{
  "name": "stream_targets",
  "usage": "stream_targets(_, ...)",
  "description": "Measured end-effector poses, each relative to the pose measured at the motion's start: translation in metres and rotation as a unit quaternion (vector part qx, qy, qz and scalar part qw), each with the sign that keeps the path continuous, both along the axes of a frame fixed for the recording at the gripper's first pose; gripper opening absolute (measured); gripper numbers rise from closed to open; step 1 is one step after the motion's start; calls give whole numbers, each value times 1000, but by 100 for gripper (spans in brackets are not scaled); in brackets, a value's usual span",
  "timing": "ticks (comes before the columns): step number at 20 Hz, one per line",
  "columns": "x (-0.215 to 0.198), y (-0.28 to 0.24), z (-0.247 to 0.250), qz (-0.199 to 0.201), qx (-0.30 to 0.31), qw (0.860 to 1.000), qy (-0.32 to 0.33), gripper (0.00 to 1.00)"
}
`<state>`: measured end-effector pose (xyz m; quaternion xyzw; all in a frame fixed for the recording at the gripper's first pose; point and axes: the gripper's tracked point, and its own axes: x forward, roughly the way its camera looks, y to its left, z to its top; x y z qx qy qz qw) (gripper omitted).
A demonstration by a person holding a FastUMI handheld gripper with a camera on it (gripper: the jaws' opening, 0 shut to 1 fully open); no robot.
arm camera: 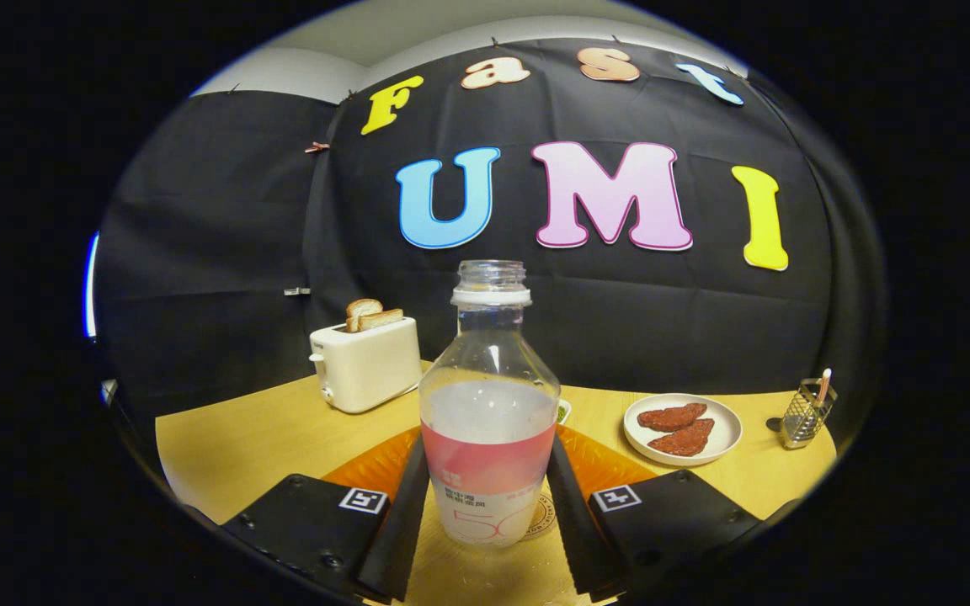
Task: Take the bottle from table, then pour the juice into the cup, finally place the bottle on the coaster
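A clear, uncapped bottle (489, 421) with a pink and white label stands upright between my fingers, holding pale juice up to about its shoulder. My gripper (486, 448) is shut on it, one finger pressing each side of the label. A round coaster (542, 515) with a printed ring peeks out from behind the bottle's base on the right. I cannot tell whether the bottle rests on it or hangs just above. A small pale, green-marked object (564, 411) shows behind the bottle's right shoulder, mostly hidden.
An orange mat (367, 463) lies on the wooden table (232, 438) behind the bottle. A cream toaster (365, 364) with two bread slices stands beyond my fingers to the left. To the right are a white plate (721, 421) with two brown pieces and a small metal holder (805, 412).
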<state>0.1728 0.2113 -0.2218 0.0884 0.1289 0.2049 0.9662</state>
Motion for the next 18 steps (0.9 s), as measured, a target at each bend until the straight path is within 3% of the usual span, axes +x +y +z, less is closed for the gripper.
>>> stream_targets(8, 36, 3, -51, -30, 9, 999, 27, 73)
stream_targets(18, 43, 4, -71, -37, -3, 999, 40, 74)
